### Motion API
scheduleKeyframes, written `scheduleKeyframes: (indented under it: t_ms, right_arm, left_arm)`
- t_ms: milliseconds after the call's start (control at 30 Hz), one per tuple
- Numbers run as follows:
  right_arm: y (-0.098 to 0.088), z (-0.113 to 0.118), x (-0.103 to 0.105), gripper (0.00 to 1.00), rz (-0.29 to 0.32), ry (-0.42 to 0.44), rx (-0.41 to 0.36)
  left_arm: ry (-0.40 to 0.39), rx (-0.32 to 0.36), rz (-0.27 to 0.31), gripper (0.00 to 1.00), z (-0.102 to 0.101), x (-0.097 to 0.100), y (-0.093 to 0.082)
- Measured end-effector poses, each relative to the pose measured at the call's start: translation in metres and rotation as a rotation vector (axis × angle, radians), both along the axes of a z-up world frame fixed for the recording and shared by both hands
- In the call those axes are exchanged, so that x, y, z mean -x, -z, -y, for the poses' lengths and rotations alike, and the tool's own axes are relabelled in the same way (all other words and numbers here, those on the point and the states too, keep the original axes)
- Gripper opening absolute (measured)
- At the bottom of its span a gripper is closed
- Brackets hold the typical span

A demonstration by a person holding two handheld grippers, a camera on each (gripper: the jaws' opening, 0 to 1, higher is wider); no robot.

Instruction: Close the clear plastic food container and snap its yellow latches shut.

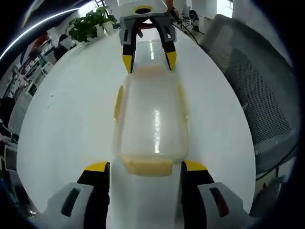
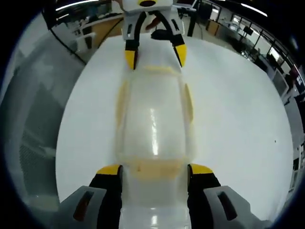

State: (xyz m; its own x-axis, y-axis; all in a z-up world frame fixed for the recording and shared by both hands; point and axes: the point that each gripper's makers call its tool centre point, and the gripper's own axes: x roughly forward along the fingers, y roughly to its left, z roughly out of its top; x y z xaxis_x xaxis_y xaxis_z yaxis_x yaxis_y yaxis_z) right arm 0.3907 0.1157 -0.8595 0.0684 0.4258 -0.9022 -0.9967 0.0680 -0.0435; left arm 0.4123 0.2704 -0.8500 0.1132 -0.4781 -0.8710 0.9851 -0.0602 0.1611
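Midway across the white counter [image 1: 62,124] sits the lidded container [image 1: 151,119], 2 gaping, empty claws facing its end latches: left claw [image 1: 145,168], right claw [image 2: 155,171]. Press both latches evenly.

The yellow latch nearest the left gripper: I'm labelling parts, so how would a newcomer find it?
On the round white table lies a clear plastic food container between two facing grippers. Its short end by the left gripper carries a wide pale yellow latch, between the yellow-tipped fingers, unlike the narrow side latches.
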Motion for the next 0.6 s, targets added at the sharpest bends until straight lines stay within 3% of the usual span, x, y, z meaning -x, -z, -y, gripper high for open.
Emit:
scheduleKeyframes:
  t_ms: [167, 533, 600]
  right_arm:
    - [0.001, -0.001, -0.002, 0.53, -0.006, 0.003, -0.001]
    - [0.002, -0.001, 0.0, 0.49, -0.038, 0.01, 0.0]
    - [0.001, 0.0, 0.0, 0.41, -0.038, -0.003, 0.008]
  left_arm:
    - [0.021, -0.008, -0.013, 0.55, 0.001, 0.001, 0.001]
    - [0.017, -0.013, -0.102, 0.45, -0.001, 0.011, 0.005]
    - [0.0, -0.009, -0.109, 0.43, -0.002, 0.01, 0.006]
